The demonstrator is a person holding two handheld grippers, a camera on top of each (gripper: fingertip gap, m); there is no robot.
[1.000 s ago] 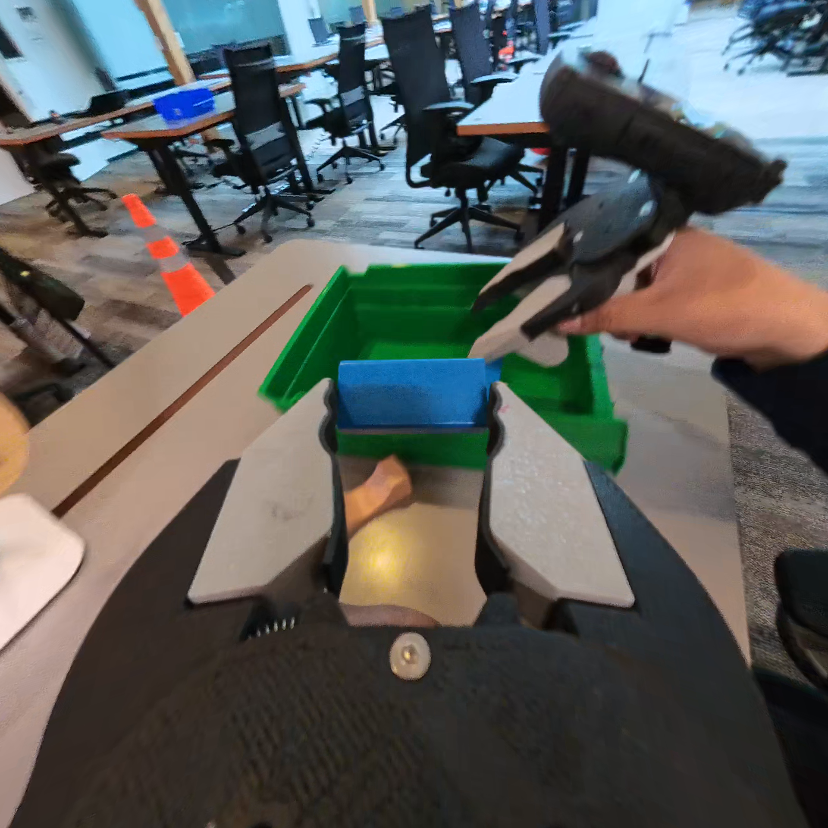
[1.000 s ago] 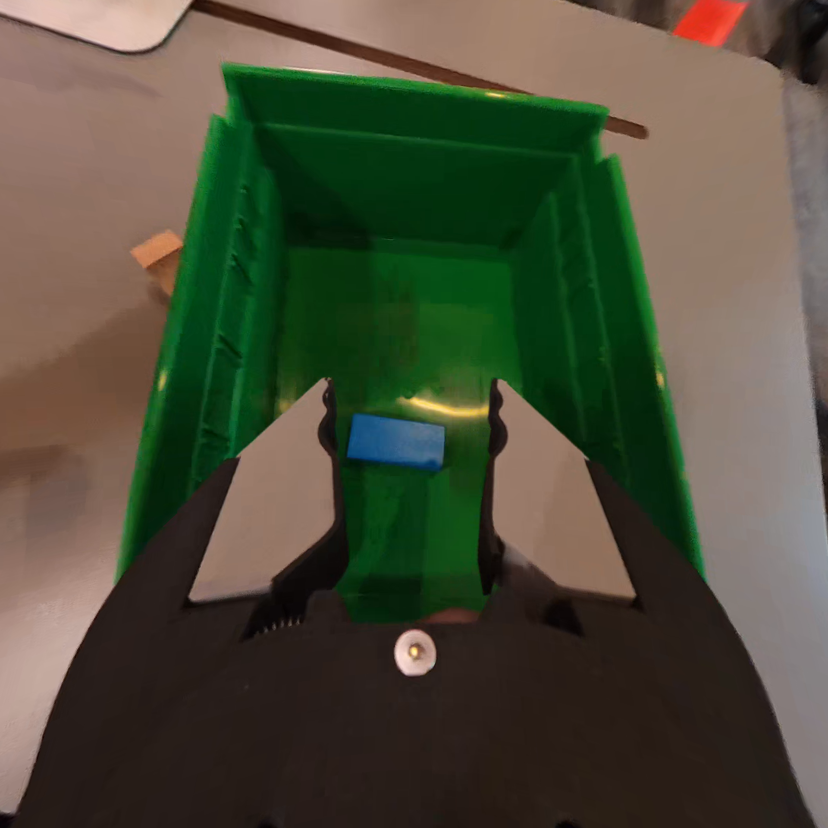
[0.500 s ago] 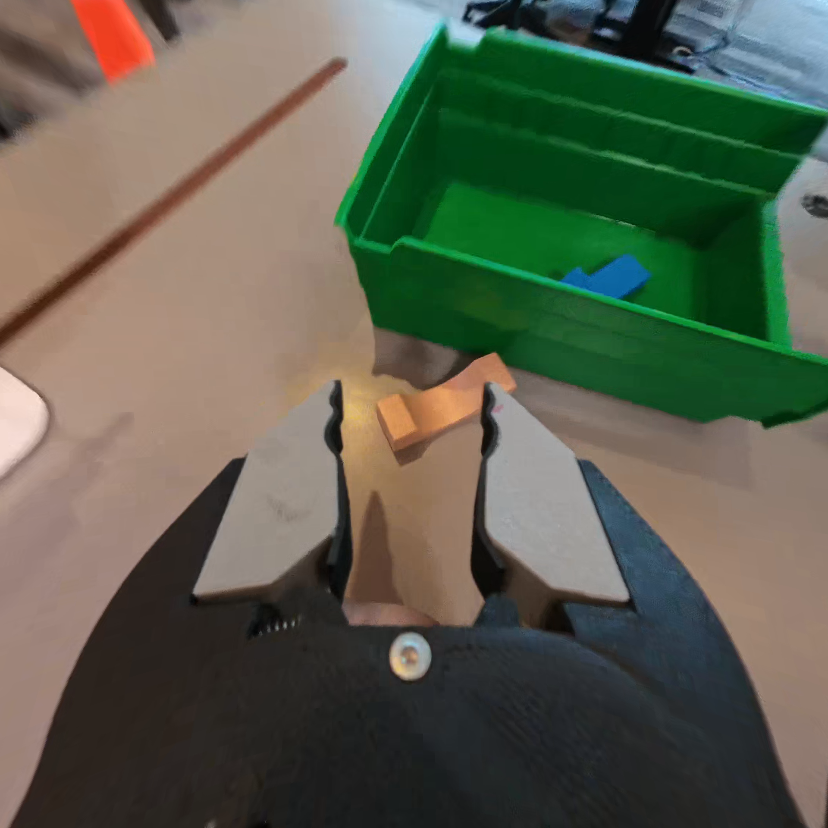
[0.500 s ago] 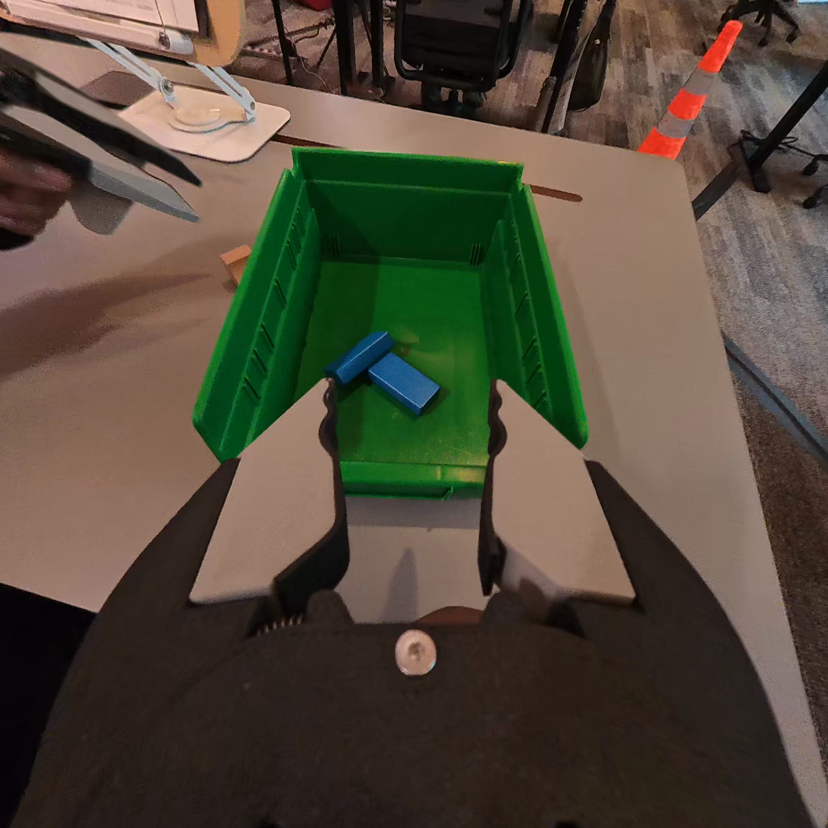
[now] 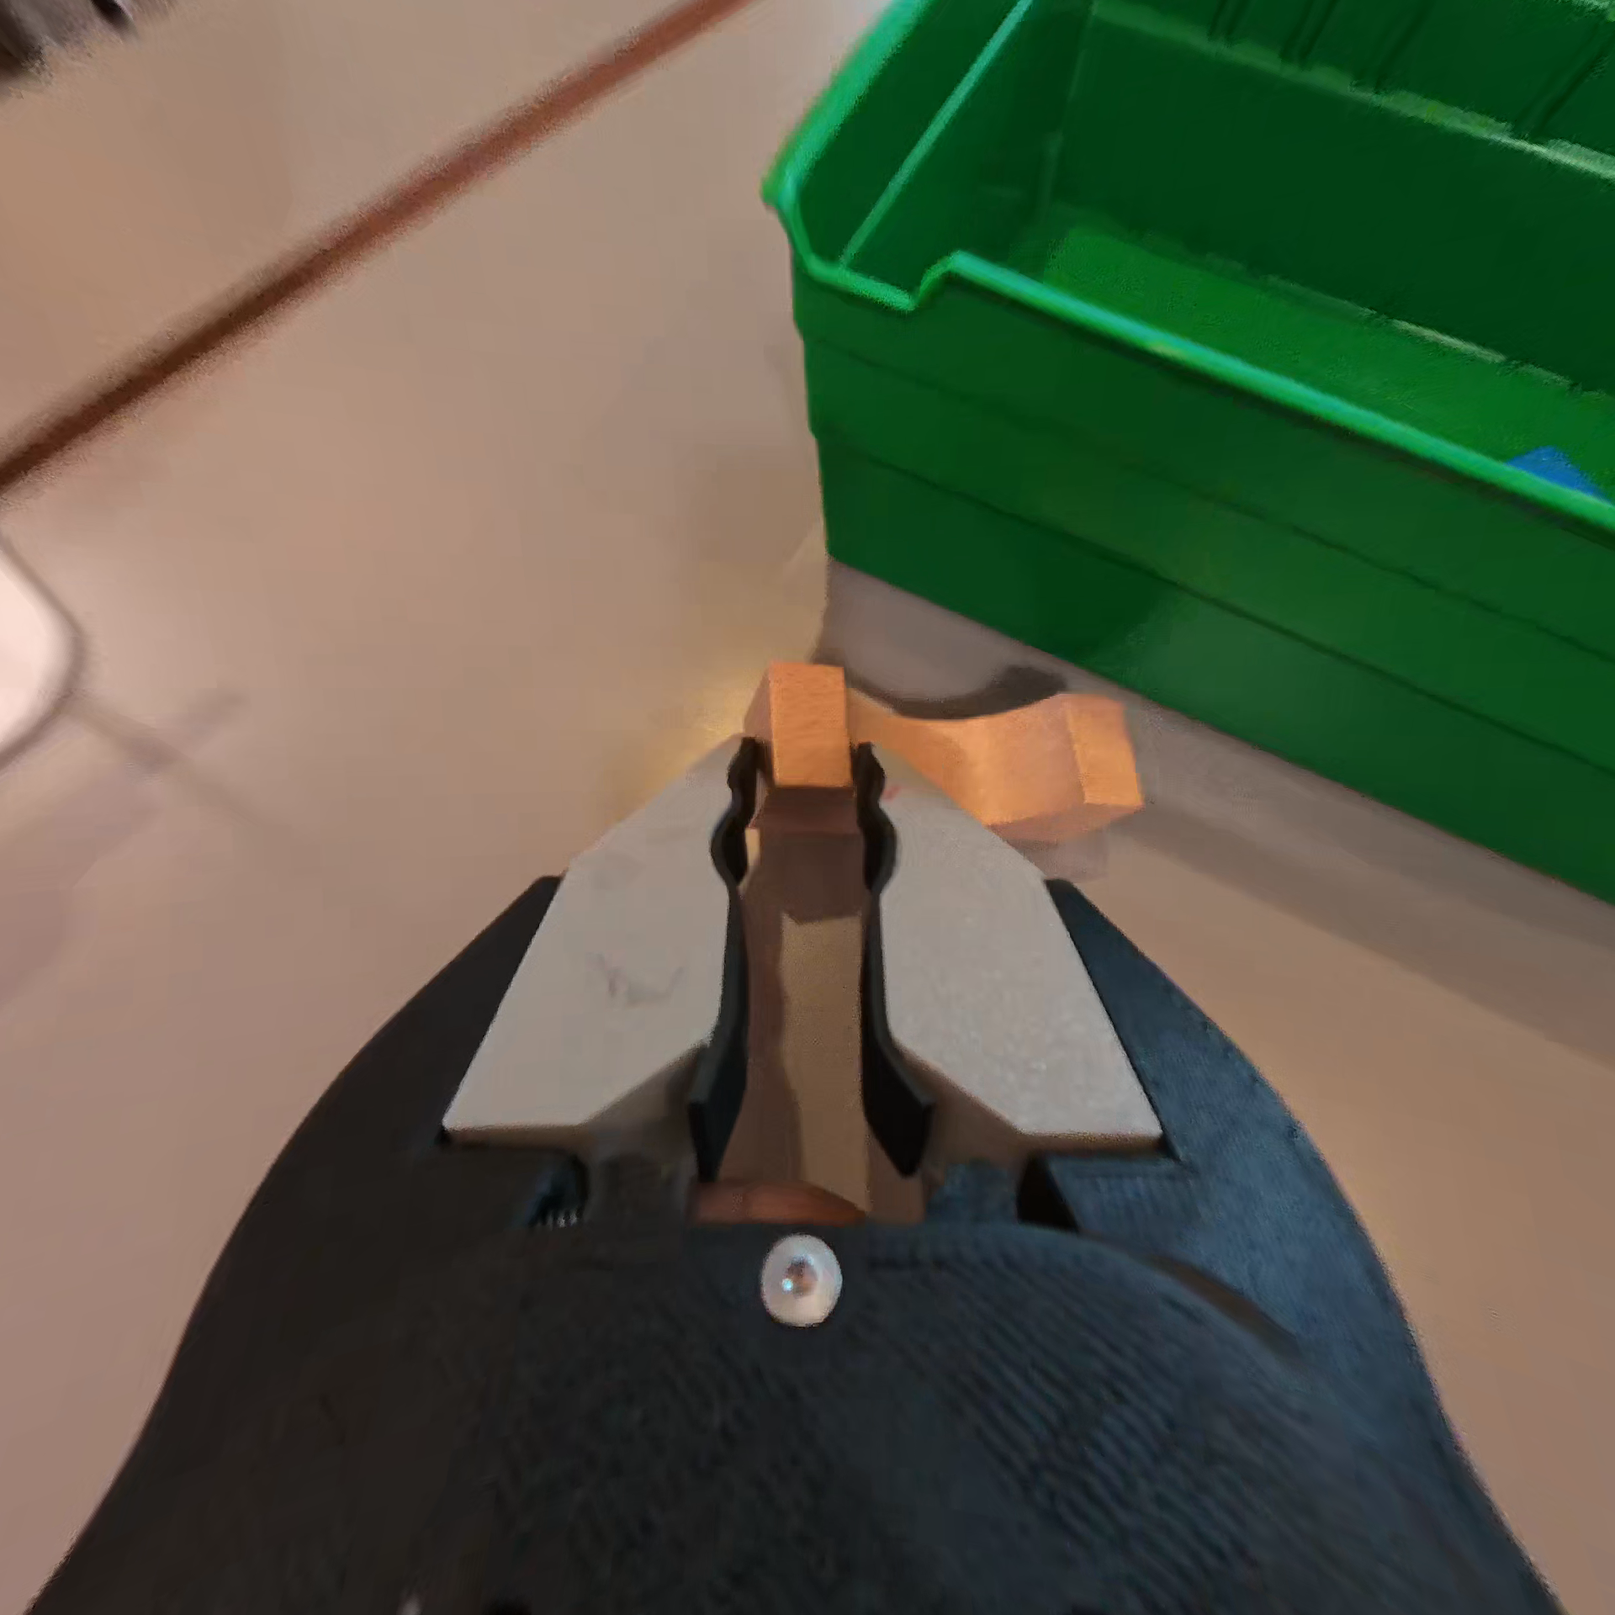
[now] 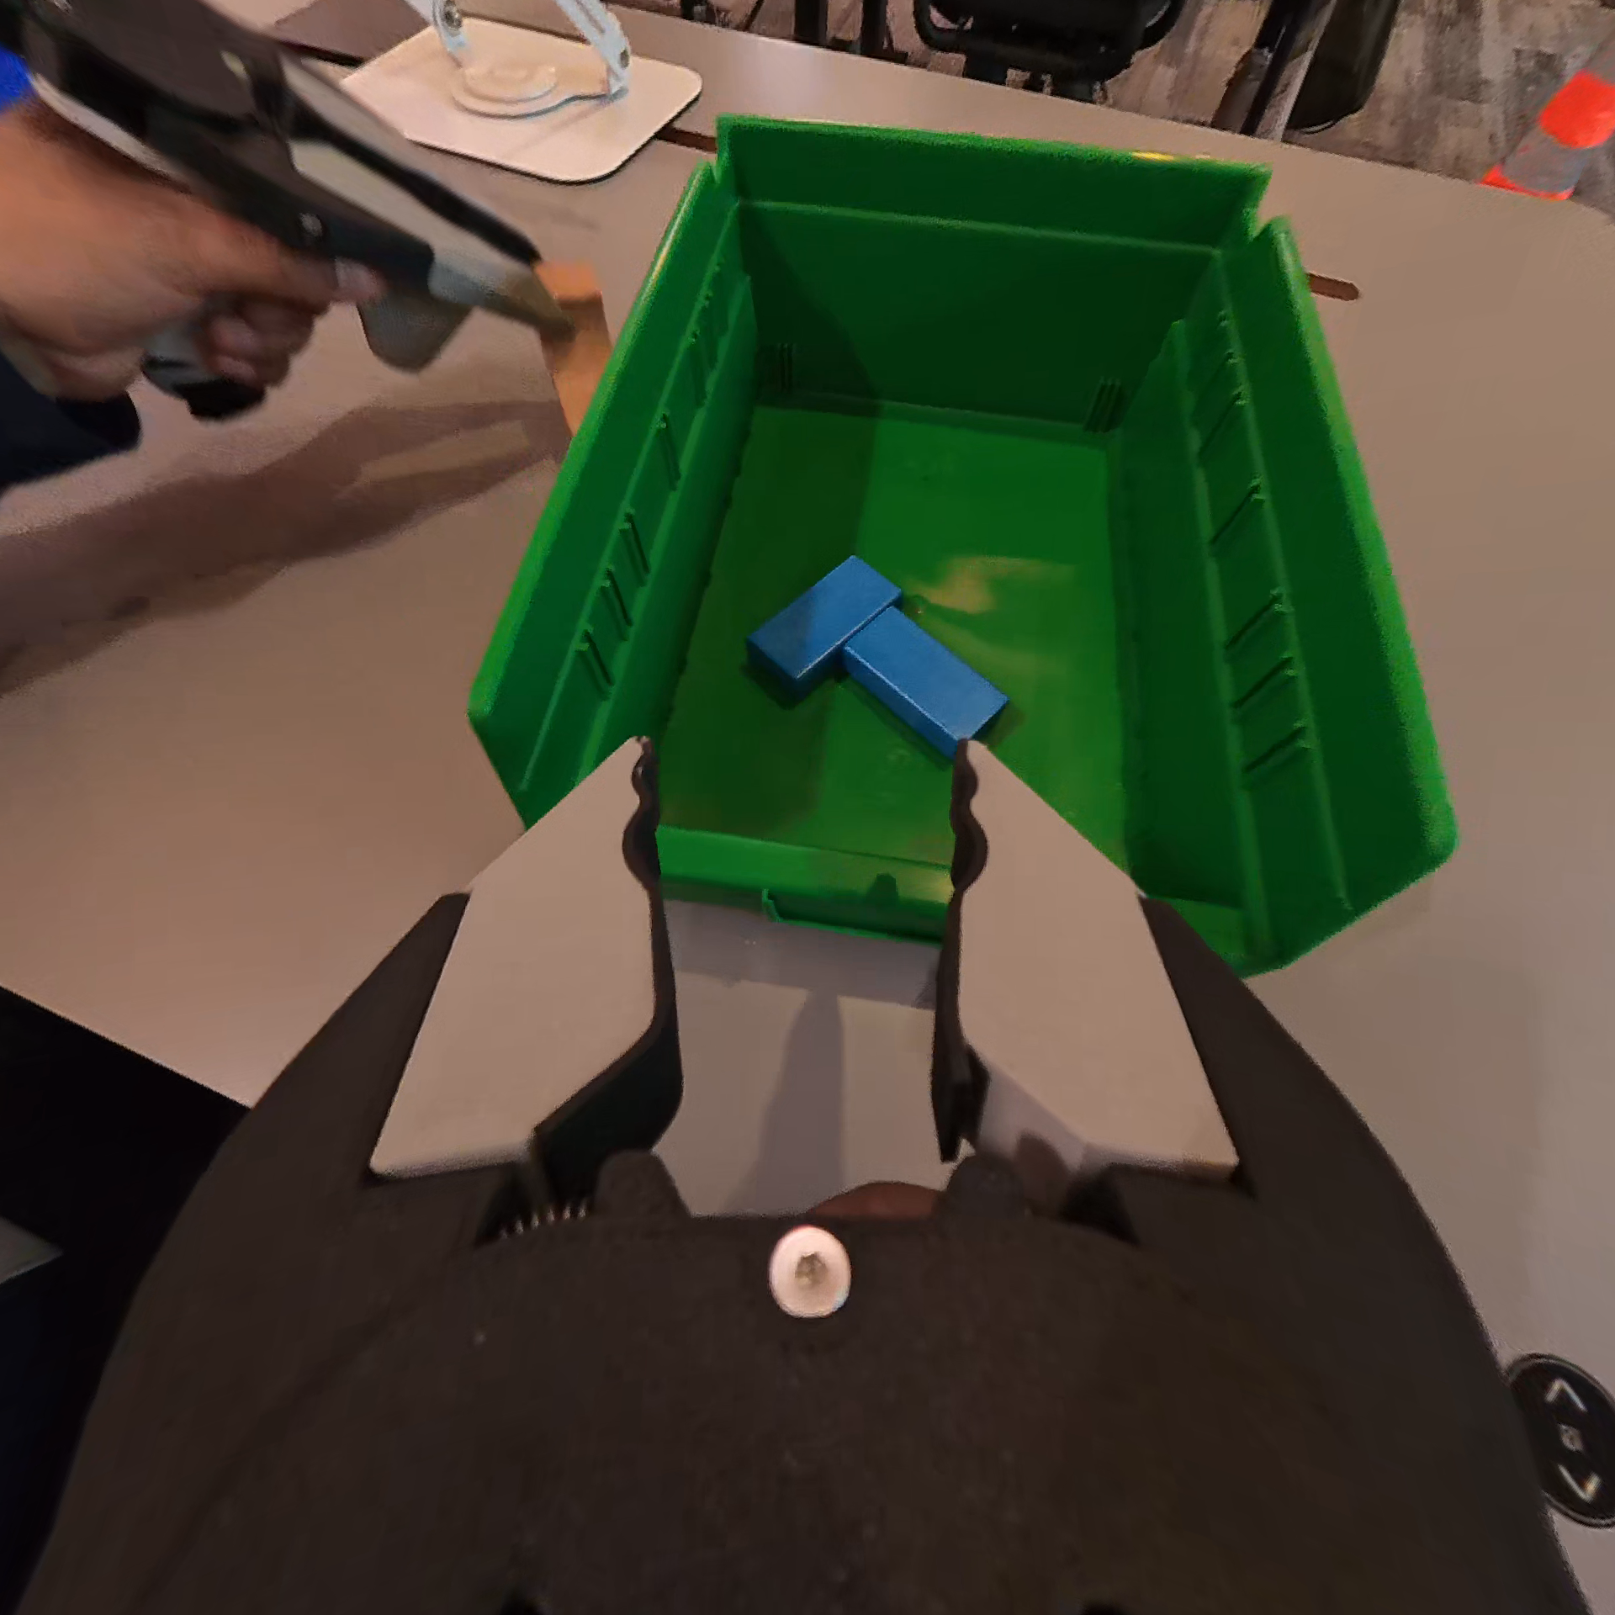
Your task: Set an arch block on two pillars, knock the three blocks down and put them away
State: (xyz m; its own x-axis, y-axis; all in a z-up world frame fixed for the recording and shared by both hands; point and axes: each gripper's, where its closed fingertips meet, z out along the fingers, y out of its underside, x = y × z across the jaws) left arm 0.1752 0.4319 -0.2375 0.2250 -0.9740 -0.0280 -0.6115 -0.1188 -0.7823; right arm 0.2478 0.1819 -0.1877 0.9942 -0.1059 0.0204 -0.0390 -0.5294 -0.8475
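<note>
The left claw [image 5: 802, 769] pinches one end of the wooden arch block [image 5: 1005, 760]. The rest of the block sticks out to the right of the claw tips, just in front of the green bin [image 5: 1223, 542]. I cannot tell if the far end of the block rests on the worktop [image 5: 393, 612] or hangs a little above it. The picture is a bit blurry here.

The right claw [image 6: 800, 756] is spread wide and holds nothing. It hangs above the near edge of the green bin [image 6: 1293, 612]. Just past its tips, two blue blocks [image 6: 874, 651] lie flat on the bin floor. They touch each other and make a bent shape, like a corner.

Far to the left of the right claw, the left claw [image 6: 533, 293] shows with the arch block [image 6: 572, 288] at its tip, close to the bin's left wall. A hand [image 6: 114, 280] holds that claw's grip.

The worktop [image 6: 262, 786] is smooth and plain, pale grey in one view and a warmer tan in the other. A thin dark strip [image 5: 350, 236] runs across it past the left claw. Beyond the bin sits a flat white stand base [image 6: 533, 105]. At the near right corner of the worktop is a small round black button pad [image 6: 1569, 1442]. Farther off there is a grey floor [image 6: 1416, 52], dark chair legs [image 6: 1005, 35] and an orange cone [image 6: 1564, 131].
</note>
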